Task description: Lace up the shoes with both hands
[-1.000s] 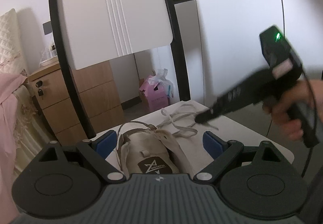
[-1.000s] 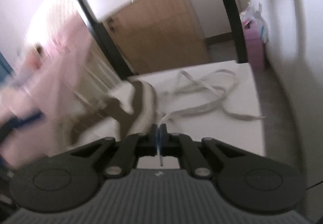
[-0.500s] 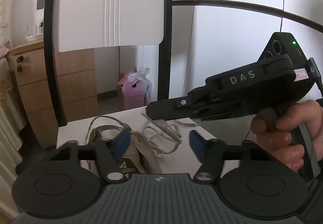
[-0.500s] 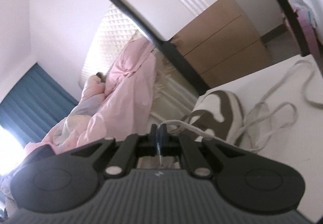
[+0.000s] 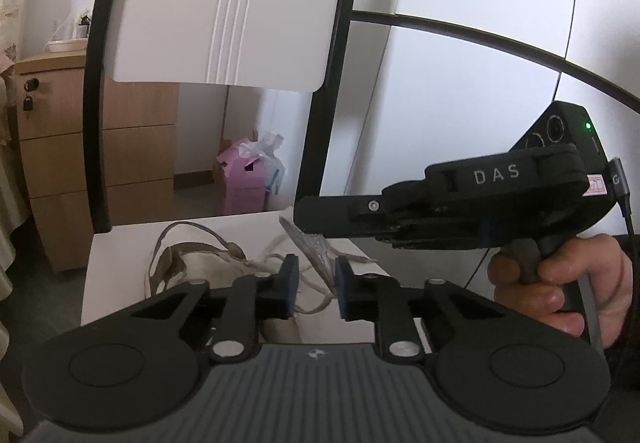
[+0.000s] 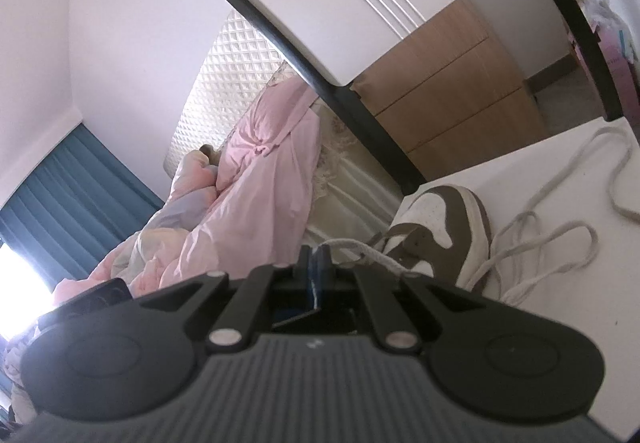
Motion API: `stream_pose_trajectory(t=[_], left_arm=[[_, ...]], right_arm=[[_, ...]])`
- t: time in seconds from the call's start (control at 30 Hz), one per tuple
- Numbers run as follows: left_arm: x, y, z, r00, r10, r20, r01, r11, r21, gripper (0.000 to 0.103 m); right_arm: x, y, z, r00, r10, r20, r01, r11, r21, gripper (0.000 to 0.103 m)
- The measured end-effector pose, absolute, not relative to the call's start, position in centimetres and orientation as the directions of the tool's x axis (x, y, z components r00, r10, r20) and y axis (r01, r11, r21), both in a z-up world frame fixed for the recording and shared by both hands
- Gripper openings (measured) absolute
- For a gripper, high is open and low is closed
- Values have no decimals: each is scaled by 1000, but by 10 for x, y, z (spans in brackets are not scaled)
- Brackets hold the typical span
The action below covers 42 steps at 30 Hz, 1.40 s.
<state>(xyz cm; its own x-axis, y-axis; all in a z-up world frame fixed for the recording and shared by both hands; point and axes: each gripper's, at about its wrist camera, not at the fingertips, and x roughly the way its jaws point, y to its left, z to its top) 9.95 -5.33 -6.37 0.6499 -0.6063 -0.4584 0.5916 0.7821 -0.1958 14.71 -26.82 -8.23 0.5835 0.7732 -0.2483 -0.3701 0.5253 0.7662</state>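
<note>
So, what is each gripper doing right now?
Left gripper: open, a strand of the shoelace between its fingers, not clamped.
Right gripper: shut on the shoelace.

Bright daylight, window glare (lower left), fisheye-bent edges

Woven cloth lace, matt plastic tool, wooden drawers

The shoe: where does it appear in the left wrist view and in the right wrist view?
Left wrist view: the shoe lies low, left of centre, partly behind the left gripper.
Right wrist view: right of centre, on the white table at its near-left corner.
Shared landmark: the wooden drawer cabinet.
</note>
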Motion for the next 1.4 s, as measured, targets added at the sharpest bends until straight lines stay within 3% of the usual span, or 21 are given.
stream_pose_trajectory(t=[0.17, 0.4, 0.5, 0.63, 0.7, 0.73, 0.8, 0.87, 0.93, 1.13, 1.2, 1.27, 1.4], left_arm=[[96, -52, -63, 662, -601, -447, 597, 784, -169, 4], [87, -49, -61, 684, -567, -458, 607, 791, -73, 4], [80, -49, -61, 703, -537, -466, 609, 793, 4, 4], [72, -45, -63, 723, -507, -469, 609, 788, 87, 4], [70, -44, -64, 734, -492, -468, 601, 791, 112, 4], [69, -43, -64, 742, -485, -463, 595, 795, 121, 4], [67, -42, -64, 755, -476, -452, 586, 799, 136, 4], [65, -42, -63, 763, -471, -442, 580, 802, 146, 4], [63, -43, -63, 770, -469, -433, 575, 803, 153, 4], [60, -47, -65, 783, -454, -425, 566, 804, 185, 4], [61, -46, -64, 783, -453, -426, 563, 807, 177, 4], [61, -46, -64, 781, -455, -428, 566, 805, 177, 4], [59, -48, -64, 774, -463, -432, 579, 794, 186, 4]], right_arm=[[146, -269, -82, 582, 775, -246, -373, 523, 766, 3], [140, -268, -77, 573, 773, -272, -437, 569, 697, 9], [129, -267, -70, 612, 725, -315, -496, 663, 560, 15], [107, -257, -62, 715, 612, -338, -564, 791, 238, 38], [94, -247, -60, 756, 572, -318, -587, 808, 58, 40], [92, -245, -60, 753, 580, -311, -596, 801, 53, 41], [98, -251, -59, 709, 642, -291, -609, 766, 207, 41], [114, -263, -65, 630, 741, -234, -554, 639, 533, 46], [125, -265, -75, 564, 805, -186, -478, 502, 721, 45], [143, -250, -109, 486, 854, -186, -303, 364, 881, 39], [145, -248, -116, 484, 856, -182, -267, 343, 901, 36], [148, -249, -118, 503, 844, -183, -245, 343, 907, 27], [154, -253, -121, 539, 824, -175, -215, 336, 917, 22]])
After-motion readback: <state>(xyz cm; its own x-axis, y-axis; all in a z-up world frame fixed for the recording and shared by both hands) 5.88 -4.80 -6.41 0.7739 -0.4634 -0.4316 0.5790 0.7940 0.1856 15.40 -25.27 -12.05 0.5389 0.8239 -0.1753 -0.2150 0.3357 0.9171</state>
